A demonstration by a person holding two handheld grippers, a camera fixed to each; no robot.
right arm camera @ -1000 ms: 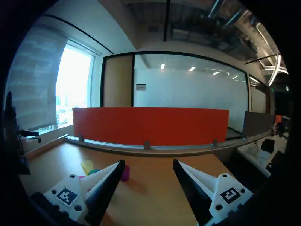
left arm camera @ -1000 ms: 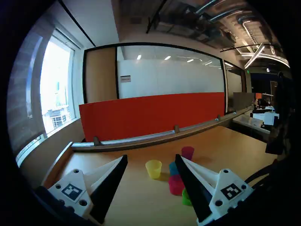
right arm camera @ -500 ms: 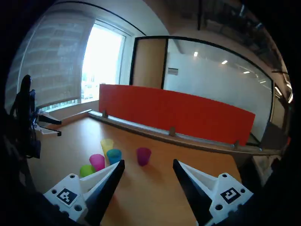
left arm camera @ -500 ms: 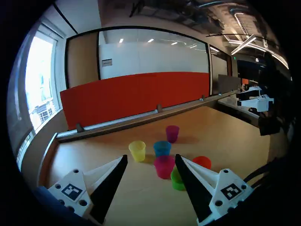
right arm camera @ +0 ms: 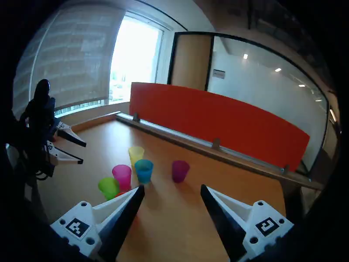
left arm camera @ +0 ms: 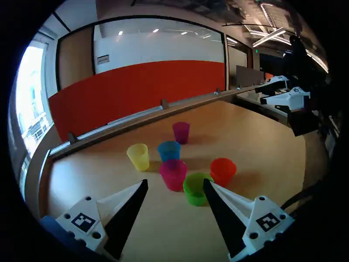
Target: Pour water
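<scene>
Tilted down since a second ago, both cameras now show me six cups (left arm camera: 169, 150) upright, mouths up, clustered on the table (left arm camera: 261, 144), bare wood around them; left gripper (left arm camera: 174, 181) and right gripper (right arm camera: 171, 187) gape empty.

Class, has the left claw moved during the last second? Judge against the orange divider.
Yes. The left claw has tipped downward: the orange divider sits higher in its view, and the orange cup has appeared.
</scene>
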